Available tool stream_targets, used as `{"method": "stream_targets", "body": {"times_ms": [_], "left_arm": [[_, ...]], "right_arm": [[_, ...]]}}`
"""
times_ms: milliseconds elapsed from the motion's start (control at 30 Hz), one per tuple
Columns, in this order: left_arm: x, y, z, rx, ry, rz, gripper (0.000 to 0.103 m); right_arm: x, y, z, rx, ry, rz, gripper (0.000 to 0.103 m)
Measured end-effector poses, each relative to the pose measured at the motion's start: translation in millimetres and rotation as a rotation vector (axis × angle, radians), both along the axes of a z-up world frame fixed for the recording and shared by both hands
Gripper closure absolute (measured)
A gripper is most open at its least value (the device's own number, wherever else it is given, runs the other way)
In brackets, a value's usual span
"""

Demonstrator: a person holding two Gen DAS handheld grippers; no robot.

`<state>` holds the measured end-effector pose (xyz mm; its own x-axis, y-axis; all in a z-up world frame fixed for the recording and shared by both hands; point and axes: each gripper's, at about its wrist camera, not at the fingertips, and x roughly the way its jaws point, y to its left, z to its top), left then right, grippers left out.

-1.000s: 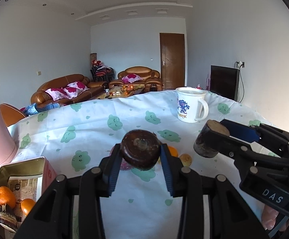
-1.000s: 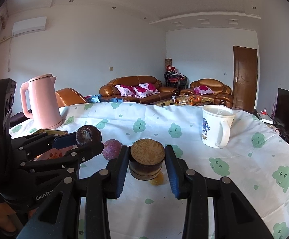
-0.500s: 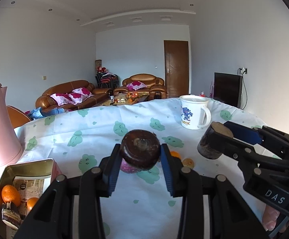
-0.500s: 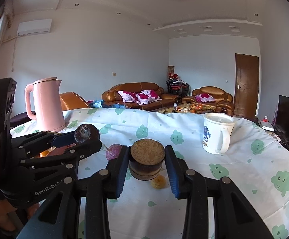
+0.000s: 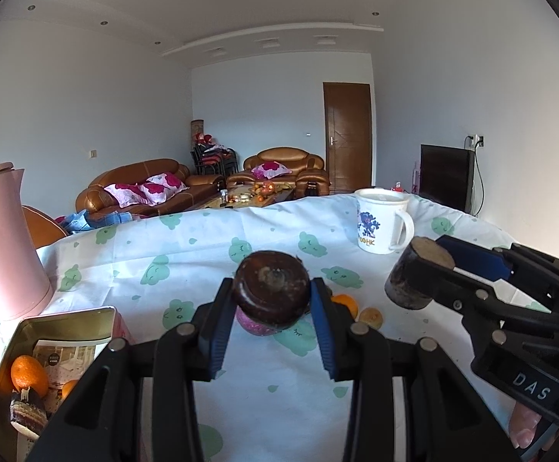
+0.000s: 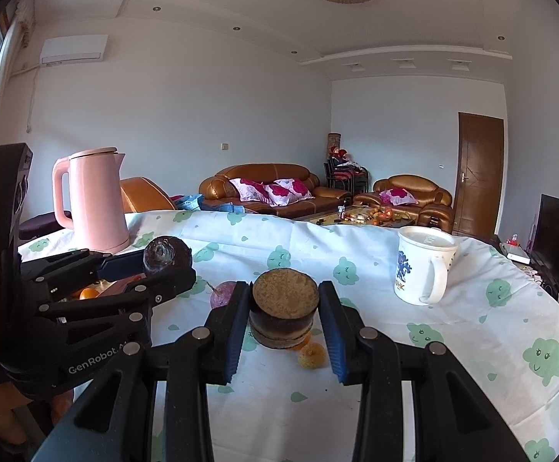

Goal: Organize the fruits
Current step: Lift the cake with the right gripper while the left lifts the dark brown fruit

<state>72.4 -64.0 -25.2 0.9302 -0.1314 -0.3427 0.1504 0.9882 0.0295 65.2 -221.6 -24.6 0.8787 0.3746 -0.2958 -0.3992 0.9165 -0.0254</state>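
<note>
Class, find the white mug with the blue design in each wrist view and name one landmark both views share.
Left wrist view: the white mug stands upper right of centre, on the far part of the tablecloth.
Right wrist view: the white mug stands right of centre, handle towards the camera.
Shared landmark: the pink kettle, at the left in both.

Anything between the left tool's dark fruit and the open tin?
Nothing visible. The left tool grips the dark fruit above bare tablecloth; the tin sits to its lower left, the pink kettle behind it, off the path.
</note>
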Motion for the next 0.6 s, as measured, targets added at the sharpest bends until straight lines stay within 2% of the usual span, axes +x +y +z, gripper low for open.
{"method": "stream_targets", "body": {"times_ms": [600], "left_arm": [[-9.4,21.6,-0.8,-0.024,0.016,0.028,0.063]], "right_arm": [[-6.3,22.2,0.8,-0.021,-0.008,0.045,0.065]]}}
